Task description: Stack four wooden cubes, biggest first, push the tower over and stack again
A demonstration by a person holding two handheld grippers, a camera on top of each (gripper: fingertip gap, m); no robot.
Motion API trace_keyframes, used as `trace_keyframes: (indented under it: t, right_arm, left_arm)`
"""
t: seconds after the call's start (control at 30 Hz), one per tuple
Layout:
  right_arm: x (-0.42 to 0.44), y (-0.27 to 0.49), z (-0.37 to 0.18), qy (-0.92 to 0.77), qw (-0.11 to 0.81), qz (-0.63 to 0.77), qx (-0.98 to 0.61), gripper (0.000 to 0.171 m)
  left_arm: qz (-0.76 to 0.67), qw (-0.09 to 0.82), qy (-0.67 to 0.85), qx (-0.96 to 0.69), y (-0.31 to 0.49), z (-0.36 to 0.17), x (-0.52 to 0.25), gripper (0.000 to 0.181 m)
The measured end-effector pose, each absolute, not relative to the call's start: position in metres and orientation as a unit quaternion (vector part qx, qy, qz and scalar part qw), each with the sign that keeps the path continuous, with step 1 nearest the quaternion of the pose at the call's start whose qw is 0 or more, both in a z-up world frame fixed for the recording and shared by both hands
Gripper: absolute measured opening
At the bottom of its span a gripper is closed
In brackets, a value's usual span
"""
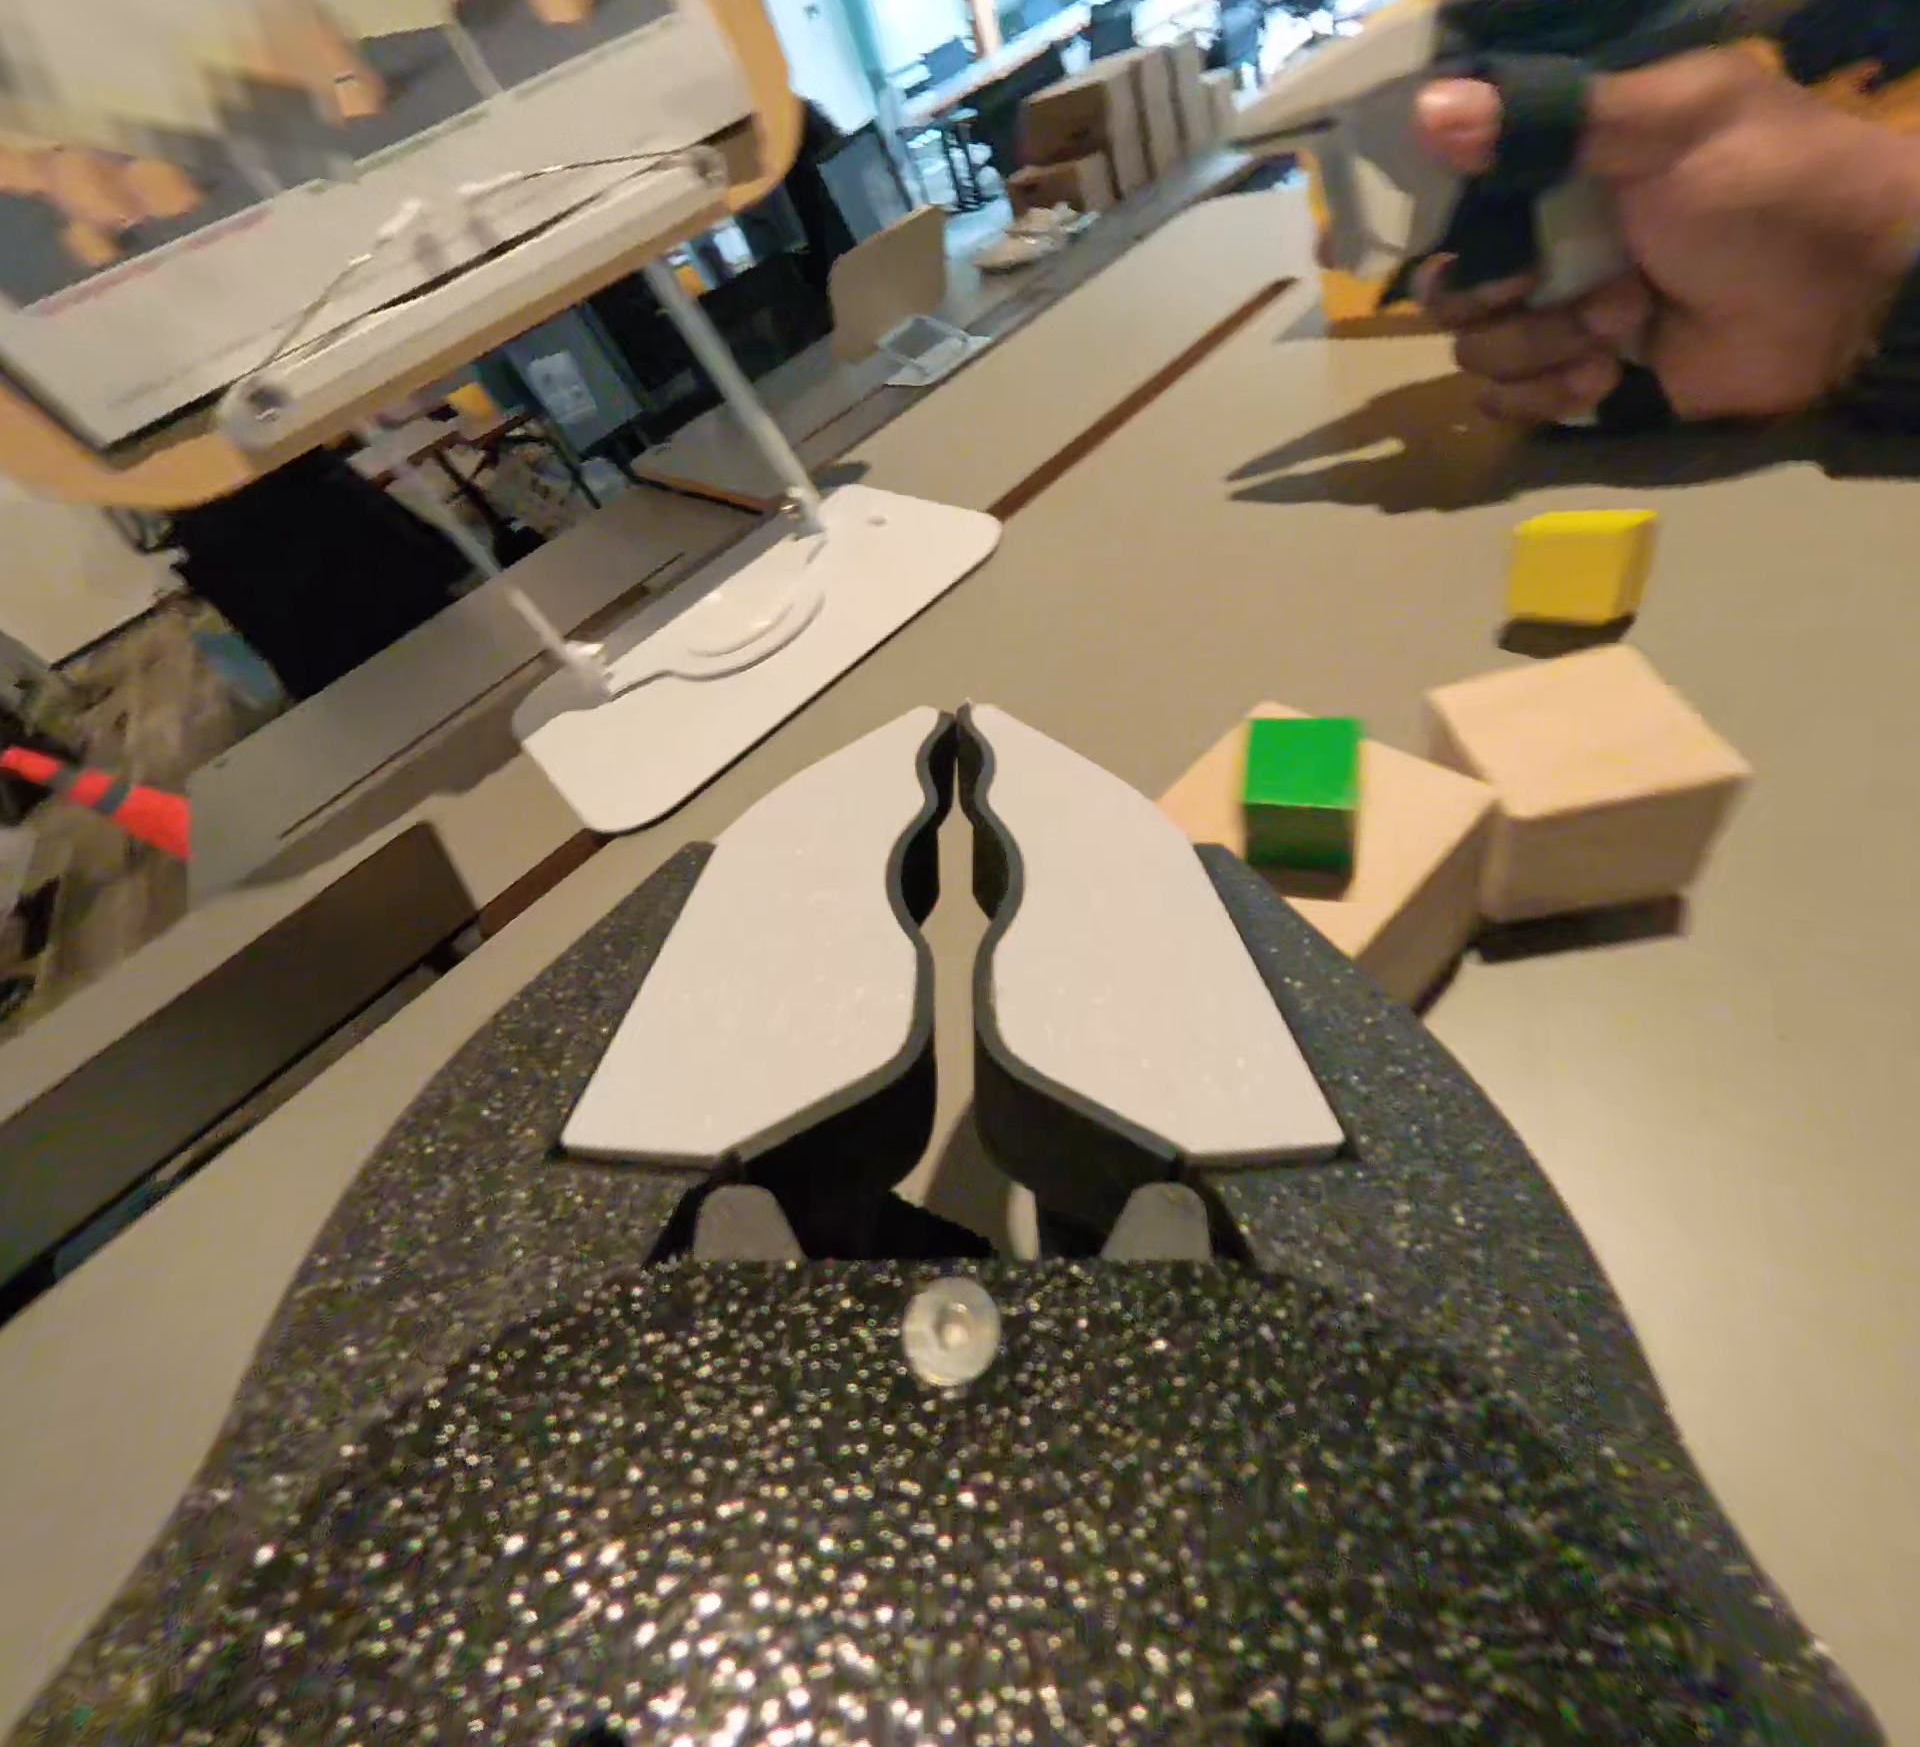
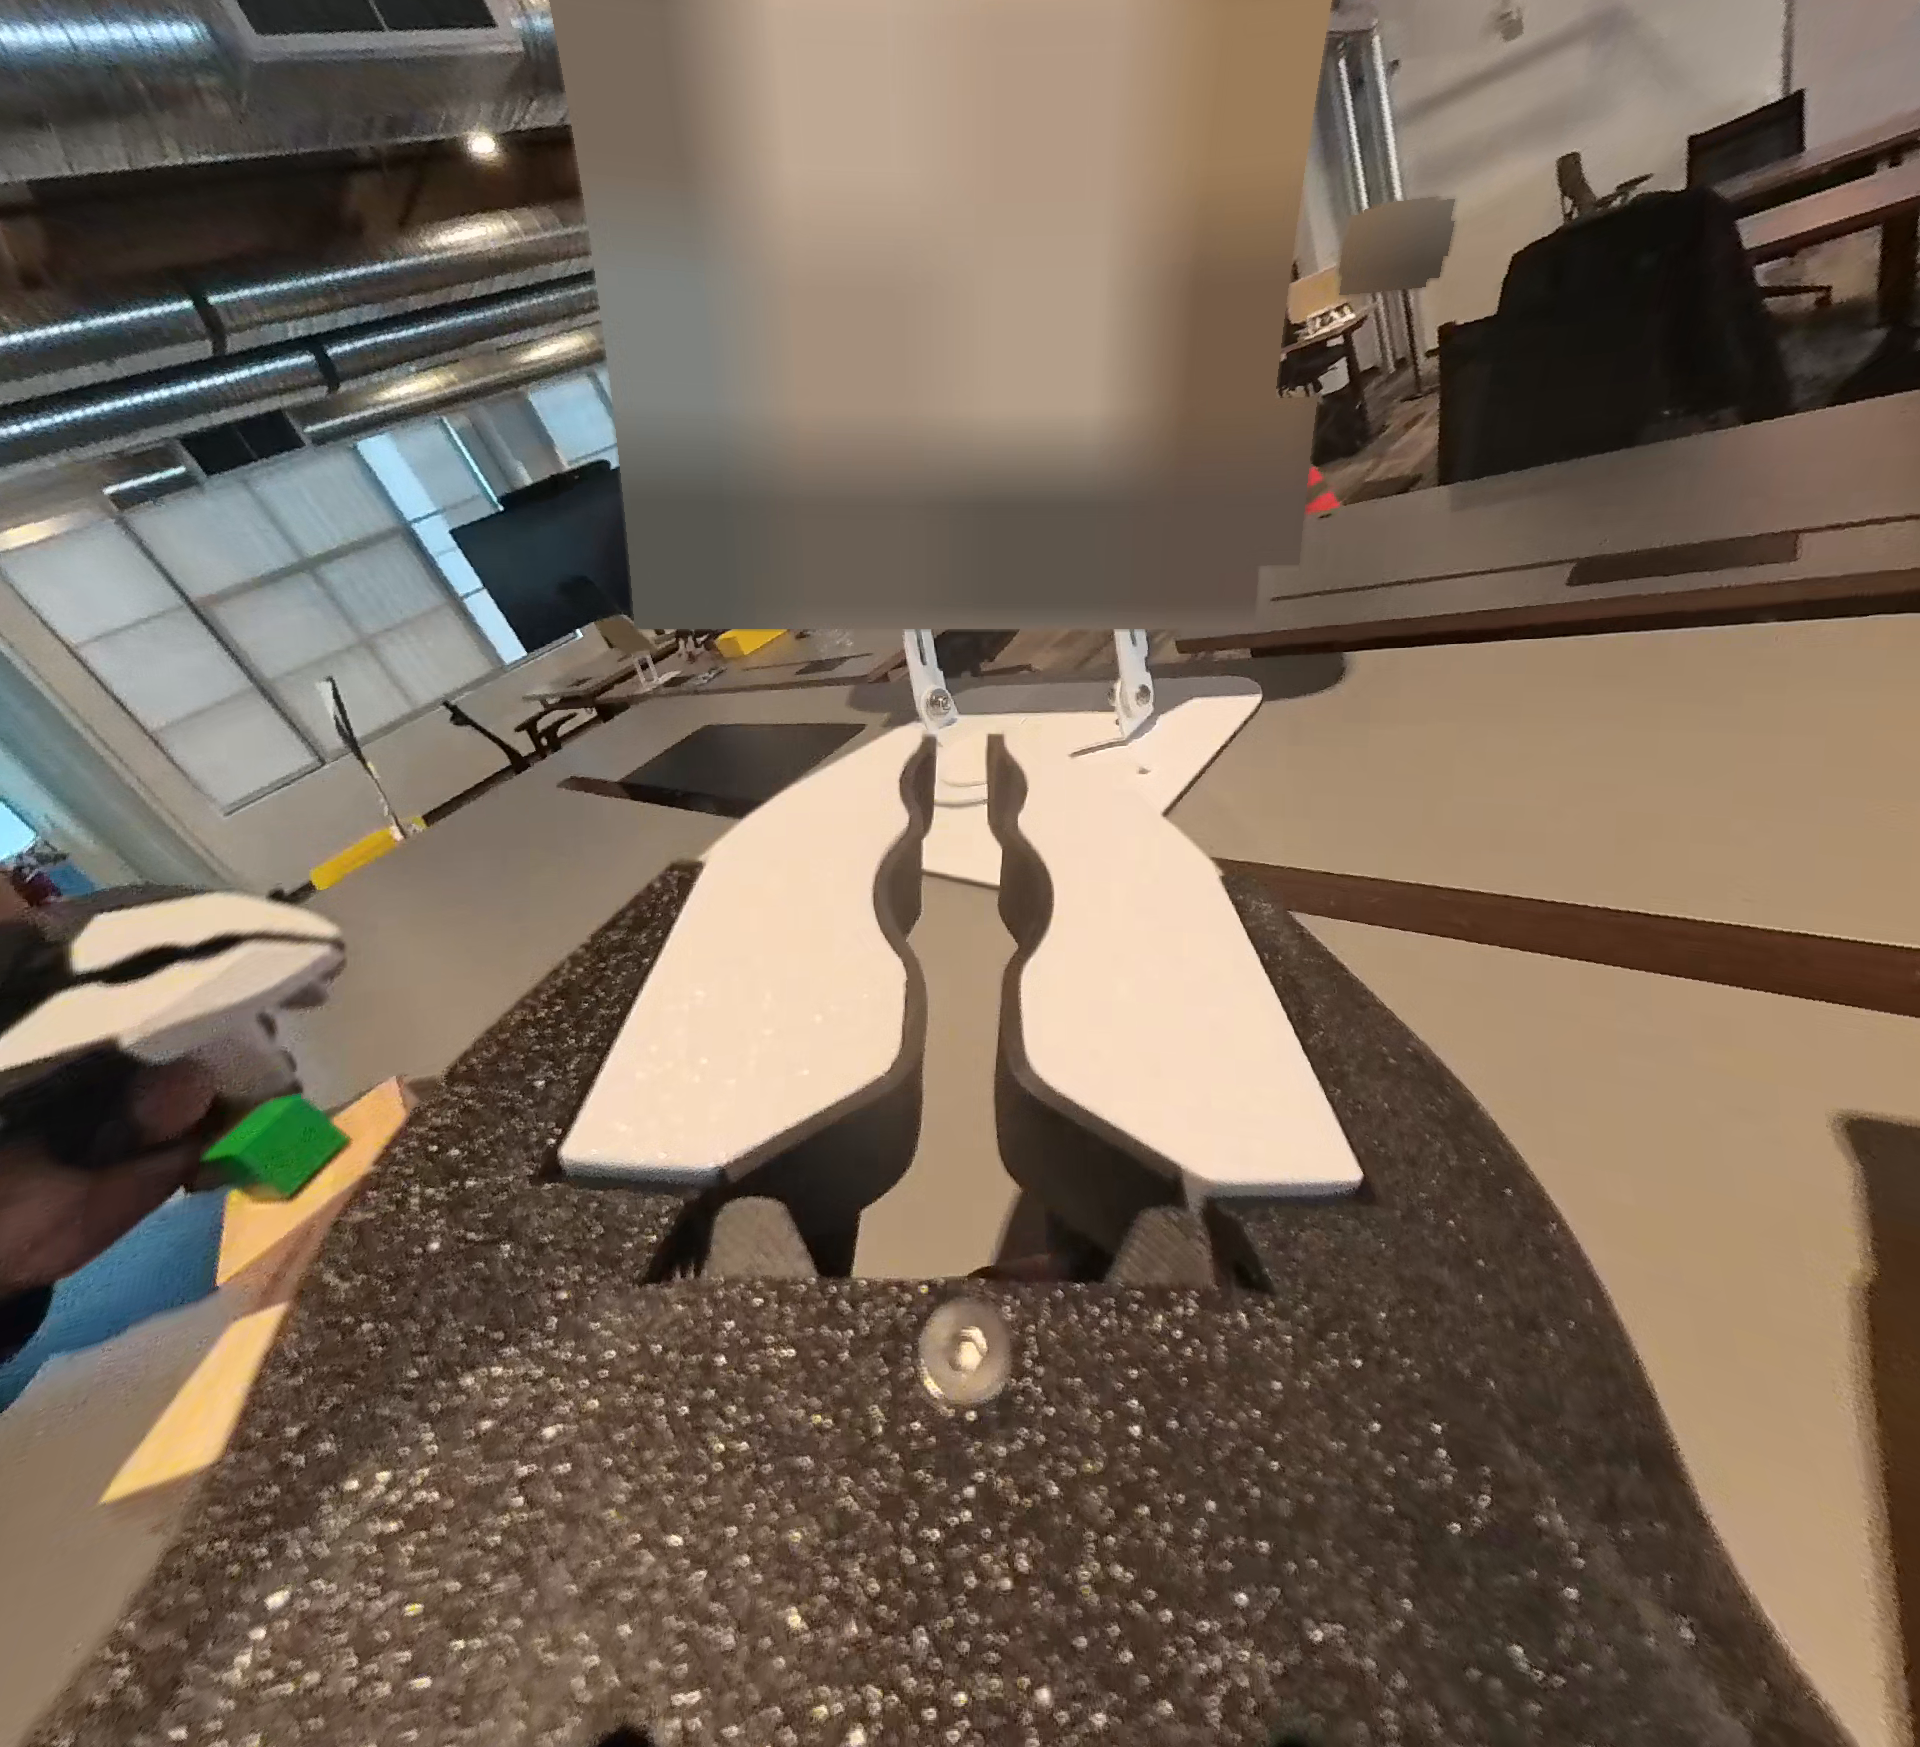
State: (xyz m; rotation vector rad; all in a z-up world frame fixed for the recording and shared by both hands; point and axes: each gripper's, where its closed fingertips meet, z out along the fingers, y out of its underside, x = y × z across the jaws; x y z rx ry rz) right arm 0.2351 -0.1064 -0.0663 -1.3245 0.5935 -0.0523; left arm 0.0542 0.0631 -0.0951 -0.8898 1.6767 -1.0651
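In the left wrist view, a small green cube [image 1: 1304,788] sits on a large plain wooden cube [image 1: 1382,887]. A medium plain wooden cube [image 1: 1579,772] stands against it on the right. A yellow cube [image 1: 1579,565] stands alone farther back. My left gripper [image 1: 956,721] is shut and empty, low over the table just left of the cubes. My right gripper [image 2: 956,747] hangs above the table with its fingers slightly apart and nothing between them. It also shows in the left wrist view [image 1: 1288,123], held by a hand [image 1: 1683,263] beyond the cubes. The right wrist view shows the green cube [image 2: 275,1147] and the left gripper [image 2: 208,954] at its left edge.
A white stand base [image 1: 769,648] rests on the beige table [image 1: 1558,1282] ahead of the left gripper and carries a tilted board [image 1: 312,87] overhead. A dark groove [image 1: 1132,393] runs across the table. The stand base also shows in the right wrist view [image 2: 1153,762]. One gripper's finger ends stand about 25 centimetres off the other's.
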Motion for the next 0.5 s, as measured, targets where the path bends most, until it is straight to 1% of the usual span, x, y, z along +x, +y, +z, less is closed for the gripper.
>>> trace_keyframes:
  t: [0.03,0.17,0.23,0.33,0.5]
  right_arm:
    - [0.235,-0.106,-0.067,0.267,0.746,-0.026,-0.610,0.009]
    - [0.237,-0.107,-0.072,0.252,0.726,-0.051,-0.638,0.008]
    - [0.238,-0.106,-0.074,0.246,0.717,-0.060,-0.650,0.008]
    - [0.239,-0.107,-0.076,0.243,0.712,-0.066,-0.656,0.008]
    - [0.238,-0.108,-0.073,0.223,0.691,-0.095,-0.681,0.008]
  left_arm:
    - [-0.436,0.470,0.668,-0.378,0.075,-0.094,0.055,0.000]
    - [-0.428,0.475,0.622,-0.451,0.123,-0.103,0.059,0.000]
    - [-0.443,0.468,0.608,-0.463,0.131,-0.101,0.060,0.000]
    - [-0.443,0.457,0.618,-0.461,0.129,-0.104,0.061,0.000]
    - [-0.396,0.462,0.676,-0.417,0.110,-0.117,0.065,0.000]
